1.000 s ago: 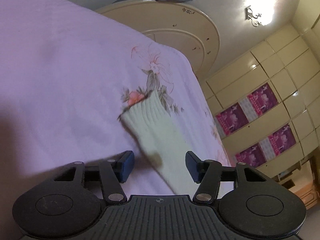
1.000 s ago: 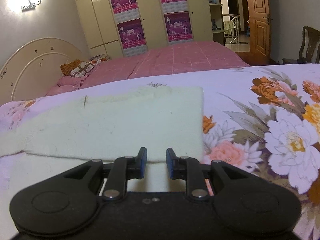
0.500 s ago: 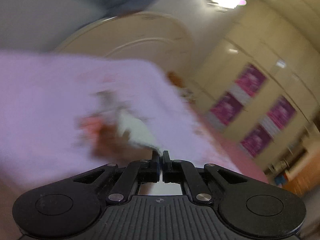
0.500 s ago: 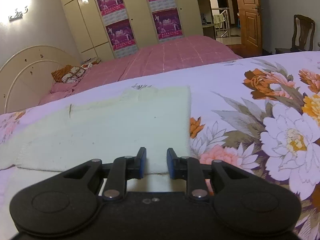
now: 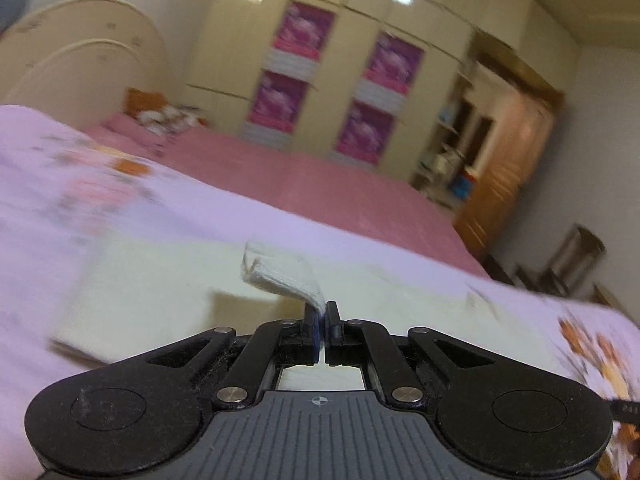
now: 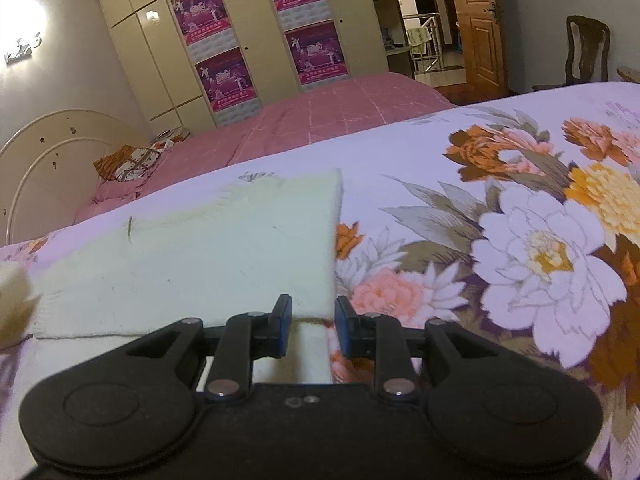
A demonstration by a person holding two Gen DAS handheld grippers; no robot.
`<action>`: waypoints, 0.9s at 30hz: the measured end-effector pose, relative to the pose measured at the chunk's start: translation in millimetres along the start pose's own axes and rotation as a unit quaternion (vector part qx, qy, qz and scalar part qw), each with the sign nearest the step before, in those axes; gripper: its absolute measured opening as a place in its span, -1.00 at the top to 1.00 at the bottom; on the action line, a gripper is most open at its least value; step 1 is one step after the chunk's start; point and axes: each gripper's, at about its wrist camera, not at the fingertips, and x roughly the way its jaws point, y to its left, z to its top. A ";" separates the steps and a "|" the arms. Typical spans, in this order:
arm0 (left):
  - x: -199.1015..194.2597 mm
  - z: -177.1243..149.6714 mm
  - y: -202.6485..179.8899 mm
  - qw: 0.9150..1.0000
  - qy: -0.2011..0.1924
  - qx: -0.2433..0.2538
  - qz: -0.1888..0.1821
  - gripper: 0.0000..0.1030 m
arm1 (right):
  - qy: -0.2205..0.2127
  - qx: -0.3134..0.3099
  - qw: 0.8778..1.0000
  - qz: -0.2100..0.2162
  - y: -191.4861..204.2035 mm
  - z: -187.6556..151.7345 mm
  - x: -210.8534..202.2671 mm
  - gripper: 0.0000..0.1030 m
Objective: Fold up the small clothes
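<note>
A pale cream knitted sweater [image 6: 208, 248] lies flat on the floral bedspread [image 6: 520, 248]. My left gripper [image 5: 323, 312] is shut on the sweater's sleeve cuff [image 5: 284, 276] and holds it lifted above the sweater's body [image 5: 152, 288]. The lifted cuff also shows at the left edge of the right wrist view [image 6: 14, 296]. My right gripper [image 6: 313, 318] is a little open and empty, low over the sweater's right front corner.
A second bed with a pink cover [image 6: 320, 116] stands behind, with a cream headboard [image 6: 52, 148] at left. Wardrobes with purple posters [image 6: 264, 36] line the back wall. A wooden door [image 6: 476, 28] and a chair [image 6: 588, 52] are at right.
My left gripper closed on the sleeve cuff, lifted it and swung it over the sweater's body. My right gripper opened slightly wider and shifted toward the sweater's right edge.
</note>
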 end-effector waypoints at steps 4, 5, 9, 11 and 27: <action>11.3 -17.0 -62.8 0.998 0.025 0.045 -0.025 0.96 | -0.003 0.014 1.000 0.002 -10.2 -2.4 -7.1 0.52; 9.1 -22.2 -80.8 0.997 0.029 0.058 -0.030 0.96 | -0.004 0.018 1.000 0.003 -11.6 -2.8 -8.5 0.52; 12.0 -32.2 -129.4 0.994 0.040 0.095 -0.048 0.96 | -0.011 0.030 0.999 0.011 -16.9 -3.9 -15.2 0.50; 11.1 -37.0 -147.4 0.992 0.046 0.106 -0.058 0.96 | -0.015 0.036 0.999 0.016 -18.4 -3.5 -18.0 0.48; -50.1 -32.4 -111.7 0.990 0.010 0.138 -0.029 -0.05 | 0.013 0.049 0.994 0.094 16.3 5.5 11.5 0.25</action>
